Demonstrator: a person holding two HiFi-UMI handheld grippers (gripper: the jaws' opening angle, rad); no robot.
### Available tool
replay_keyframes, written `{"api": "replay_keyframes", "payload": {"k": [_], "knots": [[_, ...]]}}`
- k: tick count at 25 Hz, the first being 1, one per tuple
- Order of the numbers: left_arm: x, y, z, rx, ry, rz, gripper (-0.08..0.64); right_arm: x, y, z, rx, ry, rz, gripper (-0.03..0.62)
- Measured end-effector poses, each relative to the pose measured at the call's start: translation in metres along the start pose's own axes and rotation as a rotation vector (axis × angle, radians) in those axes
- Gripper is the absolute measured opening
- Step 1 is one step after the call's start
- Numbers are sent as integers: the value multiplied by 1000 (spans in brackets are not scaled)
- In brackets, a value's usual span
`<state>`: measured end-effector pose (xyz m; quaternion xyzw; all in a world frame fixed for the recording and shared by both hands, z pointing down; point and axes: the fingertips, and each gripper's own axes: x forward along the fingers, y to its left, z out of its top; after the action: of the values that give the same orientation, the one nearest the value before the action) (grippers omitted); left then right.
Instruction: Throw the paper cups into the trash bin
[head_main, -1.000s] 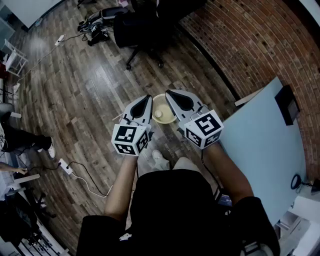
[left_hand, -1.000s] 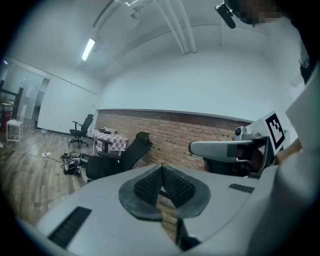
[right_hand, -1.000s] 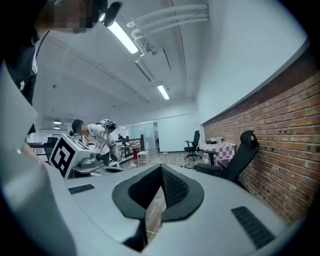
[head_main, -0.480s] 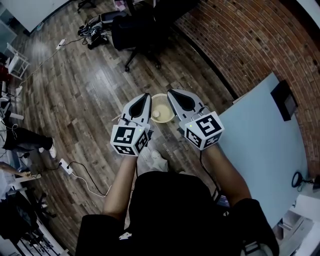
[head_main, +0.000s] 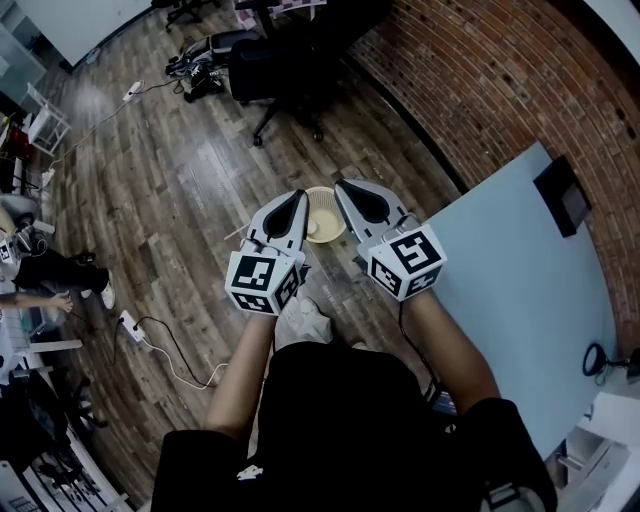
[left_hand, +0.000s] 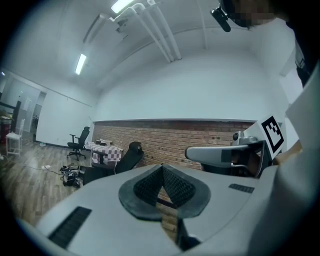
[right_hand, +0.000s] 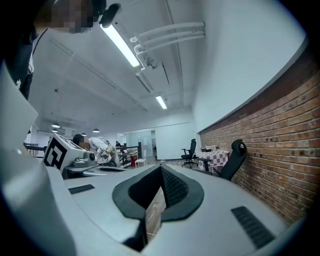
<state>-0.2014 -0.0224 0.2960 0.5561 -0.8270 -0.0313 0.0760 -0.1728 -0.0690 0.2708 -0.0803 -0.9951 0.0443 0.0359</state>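
Head view looks down on the person's two arms. The left gripper (head_main: 294, 197) and the right gripper (head_main: 341, 187) are held side by side over the wooden floor (head_main: 170, 180). Just past their tips, between the two, stands the round cream trash bin (head_main: 325, 200). A small white thing (head_main: 315, 228) lies inside it, and I cannot tell if it is a paper cup. A pale blue tabletop (head_main: 520, 290) is on the right, next to the brick wall (head_main: 480, 80). A white shoe (head_main: 303, 321) shows just below the grippers.

Neither gripper view shows the trash bin, because both look level across the room. Left gripper view shows its jaws closed, with the pads touching at the tip and nothing held. Past them are a black chair (left_hand: 127, 155) and a table with a checked cloth (left_hand: 106, 150). The right gripper sits off to the right in that view. Right gripper view shows its jaws closed too, also holding nothing. It shows long ceiling lights (right_hand: 120, 45) and people (right_hand: 103, 146) far away, which the head view does not.

Compared with a second ago, the grippers and the bin sit in almost the same spots in the head view. The jaws are as closed as before. The floor and tabletop have slid a little, and the white shoe shows a bit further left.
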Motion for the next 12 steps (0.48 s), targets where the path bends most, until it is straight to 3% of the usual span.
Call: {"api": "replay_keyframes", "payload": {"k": [4,12], "knots": [[-9,-24,3,49,3,1,8,-20,4,3,-3,-6,5,3],[-35,-61,10,73,-20,6,8,-55,21,11,-16,-28,21,3]]}}
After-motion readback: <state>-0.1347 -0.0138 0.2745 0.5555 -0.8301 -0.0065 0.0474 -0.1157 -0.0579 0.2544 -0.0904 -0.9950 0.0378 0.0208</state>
